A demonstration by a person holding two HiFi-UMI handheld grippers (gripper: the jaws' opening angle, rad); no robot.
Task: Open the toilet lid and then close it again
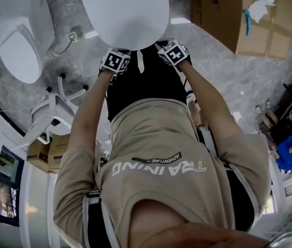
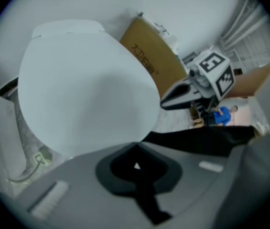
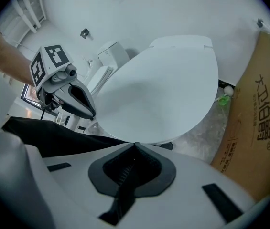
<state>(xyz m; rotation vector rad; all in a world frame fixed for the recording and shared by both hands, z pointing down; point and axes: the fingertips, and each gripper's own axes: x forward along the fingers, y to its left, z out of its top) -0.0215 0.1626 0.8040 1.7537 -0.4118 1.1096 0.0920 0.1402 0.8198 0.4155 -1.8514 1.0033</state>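
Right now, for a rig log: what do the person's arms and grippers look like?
The left gripper is grey, the right gripper white with black patches; each carries a cube of black-and-white square markers. Tan printed T-shirt; forearms bare.

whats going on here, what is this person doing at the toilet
A person leans over a toilet with a hand-held gripper in each hand. The left hand-held gripper and the right hand-held gripper sit side by side, each with its jaws together and its tips at the front rim of the white toilet lid. The lid looks down or nearly so. Whether it has begun to lift cannot be told.
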